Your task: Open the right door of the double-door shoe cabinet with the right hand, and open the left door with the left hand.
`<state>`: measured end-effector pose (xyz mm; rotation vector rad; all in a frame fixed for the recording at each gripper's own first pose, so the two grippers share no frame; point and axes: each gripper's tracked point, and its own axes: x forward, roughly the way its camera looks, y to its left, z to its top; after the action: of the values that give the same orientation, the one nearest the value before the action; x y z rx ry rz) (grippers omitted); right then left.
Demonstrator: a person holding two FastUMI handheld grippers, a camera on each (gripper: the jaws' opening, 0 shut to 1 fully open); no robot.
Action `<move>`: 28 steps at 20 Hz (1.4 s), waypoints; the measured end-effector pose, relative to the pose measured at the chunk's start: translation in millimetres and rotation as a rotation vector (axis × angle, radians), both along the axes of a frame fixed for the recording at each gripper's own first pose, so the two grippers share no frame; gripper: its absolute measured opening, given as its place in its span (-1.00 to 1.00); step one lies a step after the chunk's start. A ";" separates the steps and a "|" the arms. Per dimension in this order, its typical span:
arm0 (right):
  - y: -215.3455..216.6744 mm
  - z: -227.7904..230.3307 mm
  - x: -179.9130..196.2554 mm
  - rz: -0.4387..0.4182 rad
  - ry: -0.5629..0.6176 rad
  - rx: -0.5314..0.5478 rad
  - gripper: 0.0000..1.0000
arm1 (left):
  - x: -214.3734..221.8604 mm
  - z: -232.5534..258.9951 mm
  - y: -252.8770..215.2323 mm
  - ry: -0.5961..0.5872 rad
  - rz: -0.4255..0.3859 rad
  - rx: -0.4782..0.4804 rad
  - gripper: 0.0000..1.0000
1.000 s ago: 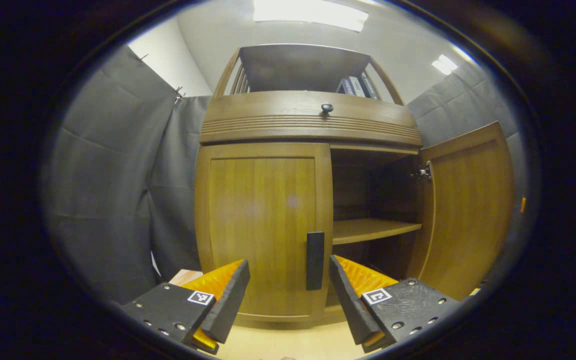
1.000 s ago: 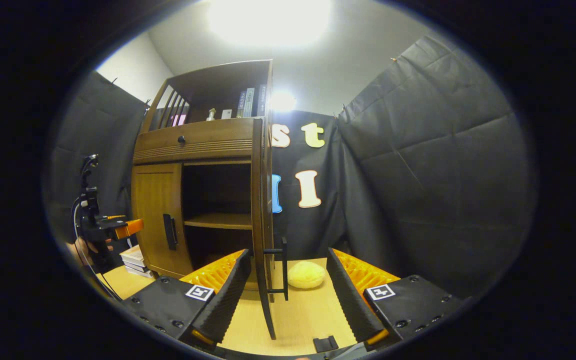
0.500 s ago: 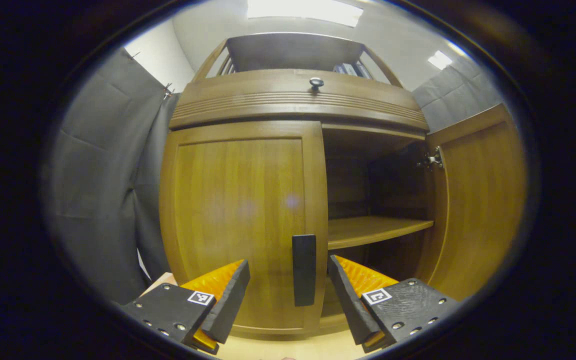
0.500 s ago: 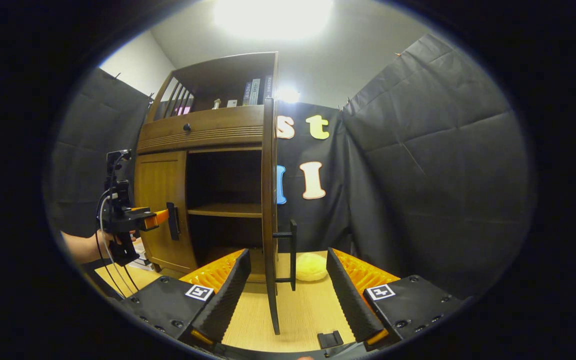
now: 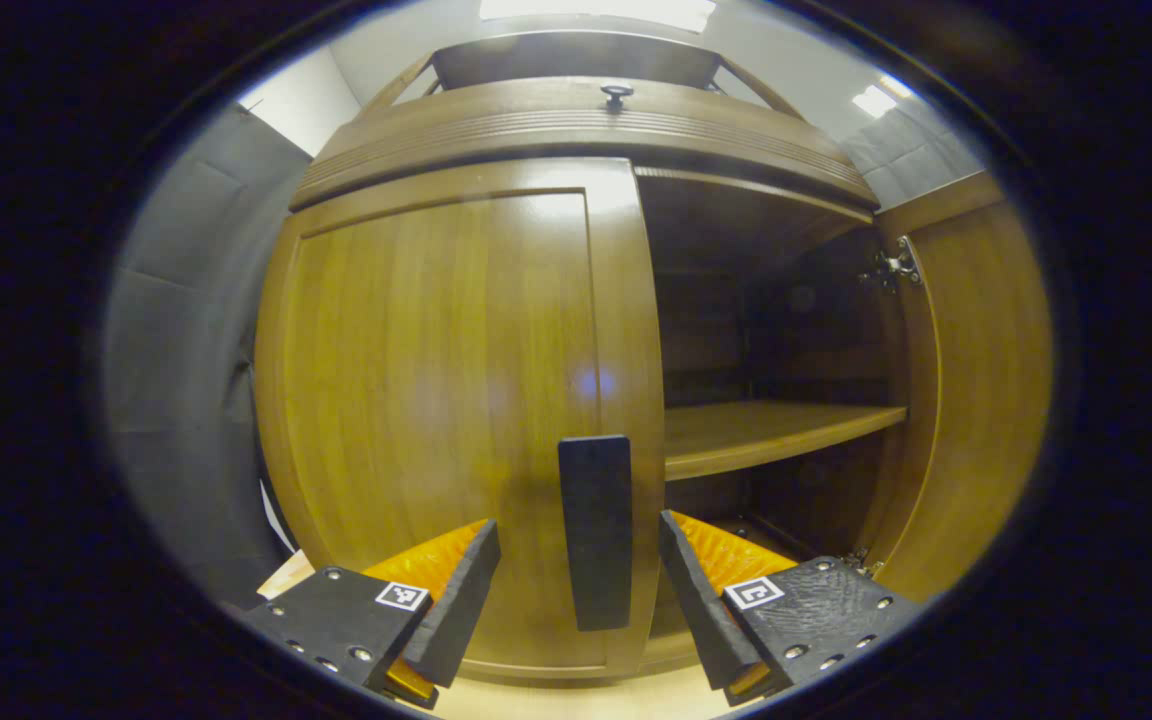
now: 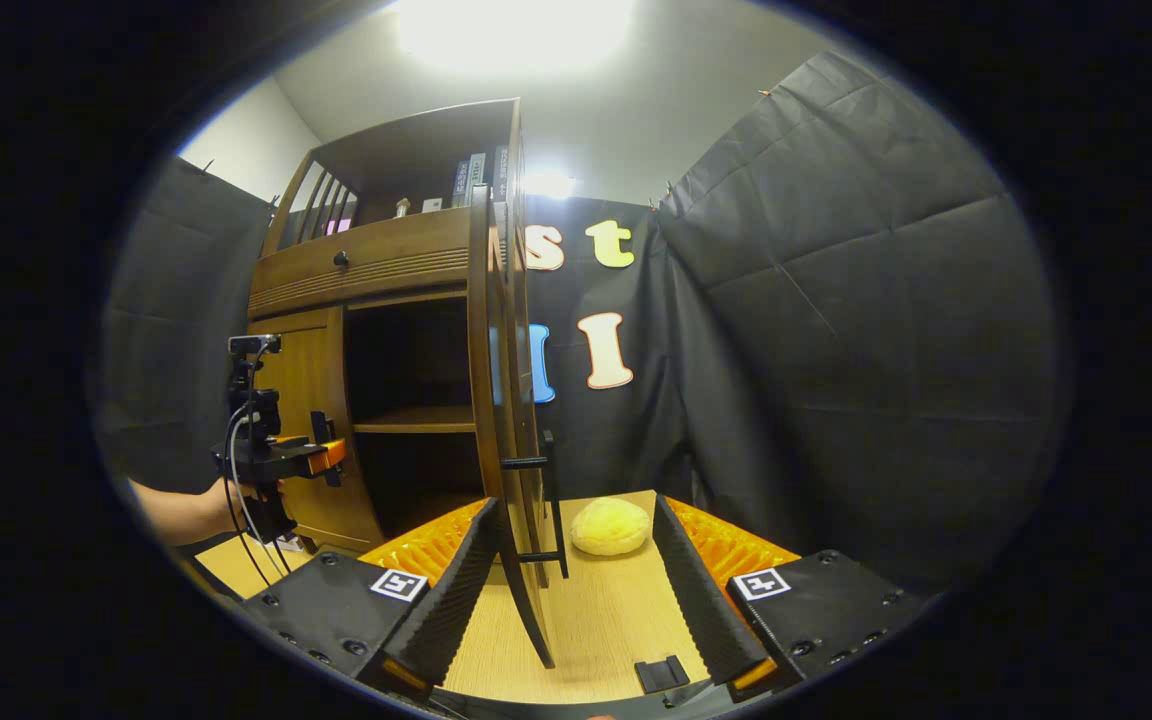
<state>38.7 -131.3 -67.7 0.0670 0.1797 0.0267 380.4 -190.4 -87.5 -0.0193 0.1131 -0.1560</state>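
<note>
The wooden shoe cabinet's left door [image 5: 436, 400] is closed, and its black bar handle [image 5: 595, 530] stands between the open fingers of my left gripper [image 5: 579, 590], apart from both. The right door [image 5: 976, 380] is swung wide, showing a bare inner shelf [image 5: 766, 435]. In the right gripper view that door [image 6: 501, 420] stands edge-on with its black handle [image 6: 548, 505] between the spread fingers of my right gripper [image 6: 572, 590], which is open and touches nothing. The left gripper [image 6: 321, 455], held by a hand, sits at the left door's handle.
A yellow soft round object [image 6: 611, 527] lies on the wooden tabletop [image 6: 596, 620] right of the cabinet. A drawer with a dark knob [image 5: 616, 93] runs above the doors. Books [image 6: 476, 180] stand on the cabinet's upper shelf. Black cloth walls close in on both sides.
My left gripper has moved forward until the left door's handle lies between its fingers. The right door has stayed open, and the right gripper has shifted slightly.
</note>
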 end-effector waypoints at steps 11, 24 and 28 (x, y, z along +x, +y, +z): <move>3.2 -1.4 5.6 -0.018 -0.006 0.000 0.91 | 1.5 -7.3 -3.6 0.072 -0.015 -0.068 -0.63; 24.4 8.0 0.7 0.022 -0.017 -0.007 0.84 | -46.5 -0.8 10.8 0.059 -0.029 -0.067 -0.65; 34.7 13.5 -1.3 0.044 -0.032 -0.009 0.84 | -63.0 1.1 18.3 0.065 -0.025 -0.077 -0.63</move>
<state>37.4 -96.6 -54.2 0.0541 0.1497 0.0704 317.5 -172.2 -86.3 -0.1000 0.1723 -0.1843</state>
